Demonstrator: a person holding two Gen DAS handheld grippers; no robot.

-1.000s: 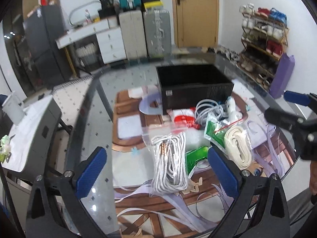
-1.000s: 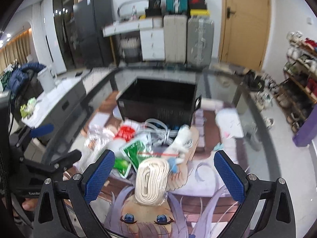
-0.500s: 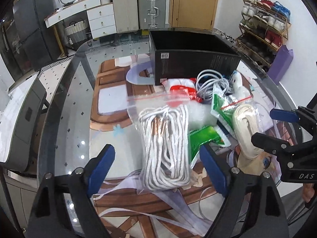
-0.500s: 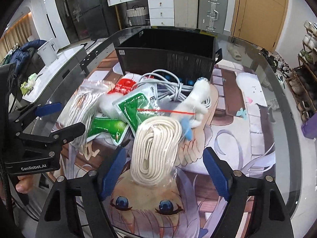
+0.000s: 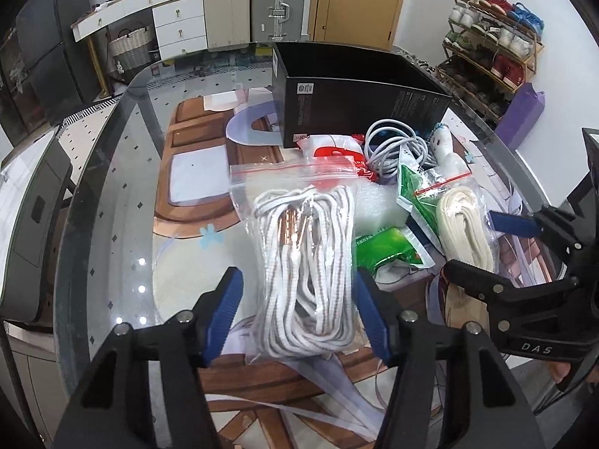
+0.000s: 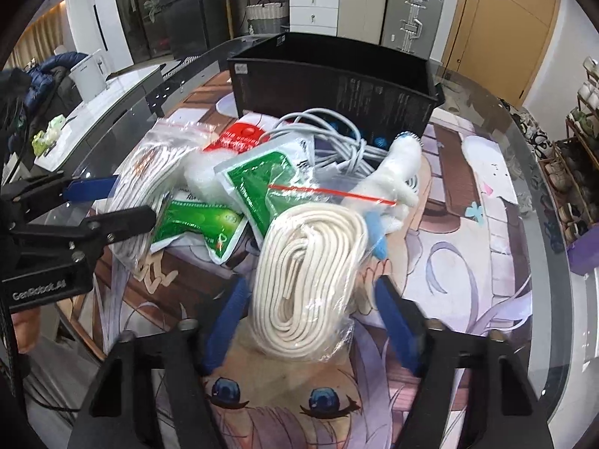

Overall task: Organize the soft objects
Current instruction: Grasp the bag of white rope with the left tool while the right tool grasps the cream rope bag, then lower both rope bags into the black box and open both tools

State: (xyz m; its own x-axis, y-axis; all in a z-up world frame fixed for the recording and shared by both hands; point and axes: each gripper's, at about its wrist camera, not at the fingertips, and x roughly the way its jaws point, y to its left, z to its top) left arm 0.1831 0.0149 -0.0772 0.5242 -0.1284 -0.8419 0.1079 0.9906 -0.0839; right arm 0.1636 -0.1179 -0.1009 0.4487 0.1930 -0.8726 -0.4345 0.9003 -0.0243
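Observation:
A zip bag of white-and-grey rope (image 5: 307,254) lies on the printed table mat. My left gripper (image 5: 297,277) straddles its near end; the jaws are closing, and a gap still shows at the left pad. A zip bag of cream rope (image 6: 307,273) lies further right. My right gripper (image 6: 310,286) brackets it, its jaws also closing and both pads just clear of the plastic. Each gripper appears side-on in the other's view. A black open box (image 5: 359,112) stands behind the pile.
Between the bags and the box lie green packets (image 6: 258,179), a red-and-white packet (image 5: 337,153), a grey cable coil (image 5: 393,146), white foam (image 5: 374,205) and a white plush toy (image 6: 397,172). The glass table's rim (image 5: 75,224) curves at the left. Cabinets, suitcases and a shoe rack stand beyond.
Both grippers have come down toward the table and narrowed from wide open. Each rope bag now sits between its gripper's pads and looks larger in view.

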